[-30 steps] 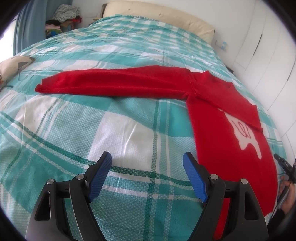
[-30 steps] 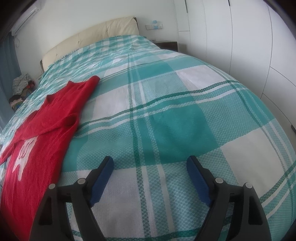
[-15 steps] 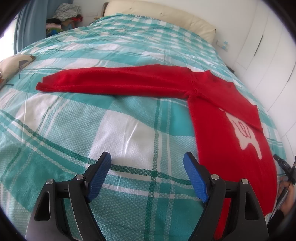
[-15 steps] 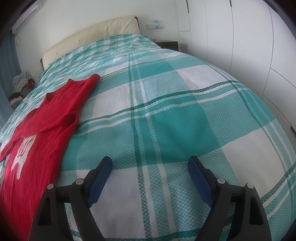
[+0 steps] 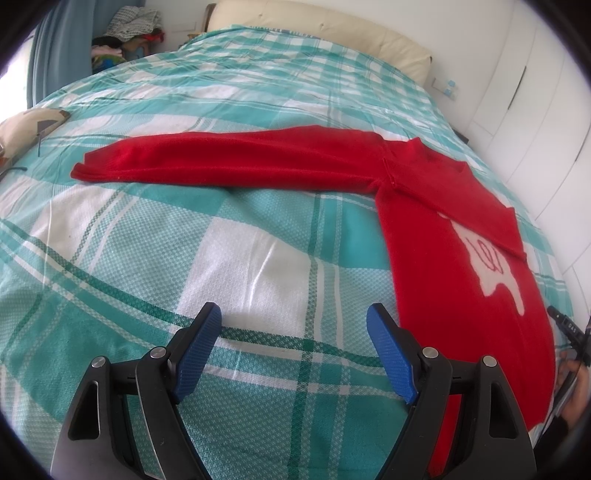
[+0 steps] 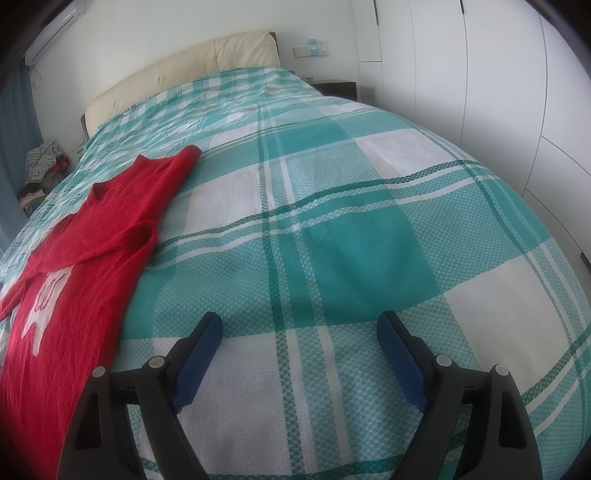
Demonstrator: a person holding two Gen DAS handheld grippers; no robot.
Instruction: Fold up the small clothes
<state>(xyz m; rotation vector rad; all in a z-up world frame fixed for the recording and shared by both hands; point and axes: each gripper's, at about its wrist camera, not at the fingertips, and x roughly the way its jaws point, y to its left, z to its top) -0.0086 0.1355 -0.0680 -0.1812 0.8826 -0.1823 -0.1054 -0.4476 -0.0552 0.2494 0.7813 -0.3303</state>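
Spread flat on a teal-and-white checked bedspread [image 5: 236, 258]: a red sweater [image 5: 458, 266], one sleeve [image 5: 229, 162] stretched out long toward the left in the left wrist view, body running down toward the near right edge, white motif [image 5: 495, 266] on the chest. Other sleeve folded across the chest, partly covering the motif. Beyond, a cream headboard [image 6: 192, 70], a heap of clothes [image 5: 125, 33] by a blue curtain, white wardrobe doors [image 6: 480, 92] at right. Left gripper [image 5: 295, 350] spread wide over bare bedspread, holding nothing; right gripper [image 6: 299, 354] likewise wide, sweater [image 6: 92, 240] off to its left. Sweater hem cut off at frame edge.
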